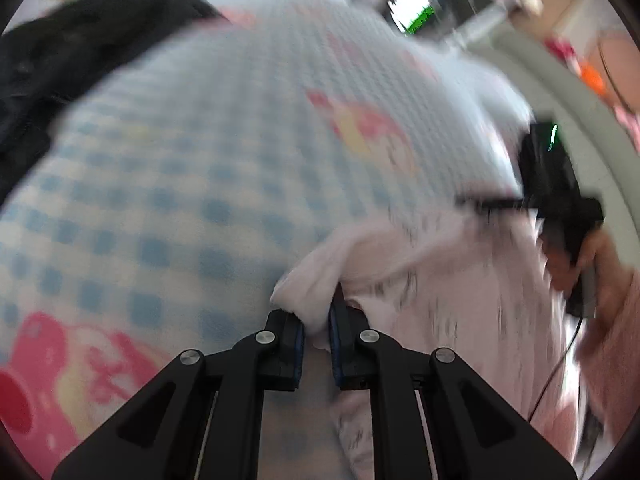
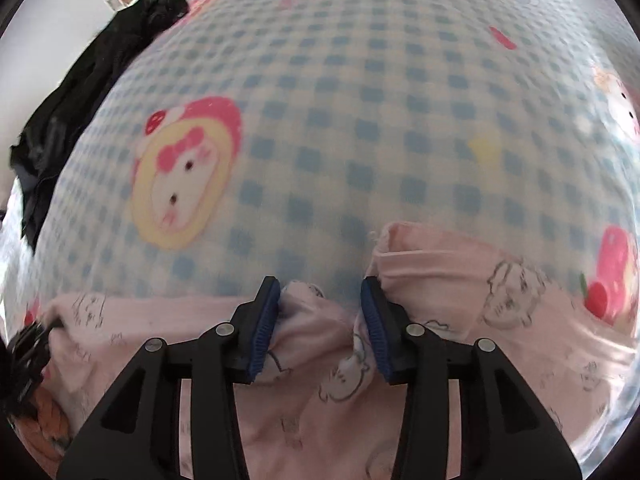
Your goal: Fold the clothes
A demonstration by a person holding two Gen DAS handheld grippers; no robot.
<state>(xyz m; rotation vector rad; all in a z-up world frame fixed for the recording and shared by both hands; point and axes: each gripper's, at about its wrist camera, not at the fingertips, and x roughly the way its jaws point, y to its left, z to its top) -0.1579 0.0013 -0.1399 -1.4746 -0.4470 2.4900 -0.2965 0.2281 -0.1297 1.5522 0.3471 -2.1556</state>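
A pale pink garment (image 2: 460,304) printed with small line-drawn cartoon figures lies across the near part of a blue-and-white checked blanket (image 2: 360,120). My left gripper (image 1: 317,320) is shut on a bunched edge of the pink garment (image 1: 460,280) and holds it off the blanket. My right gripper (image 2: 320,304) is open, its blue-padded fingers (image 2: 266,320) on either side of a raised fold of the garment. The right gripper also shows in the left wrist view (image 1: 560,200), held in a hand at the garment's far side. The left wrist view is blurred.
A black garment (image 2: 80,92) lies crumpled along the blanket's left edge; it also shows in the left wrist view (image 1: 60,60). The blanket bears pink and yellow cartoon prints (image 2: 184,168). An orange item (image 2: 44,428) sits at the lower left. Furniture and a bright screen (image 1: 412,8) stand beyond the bed.
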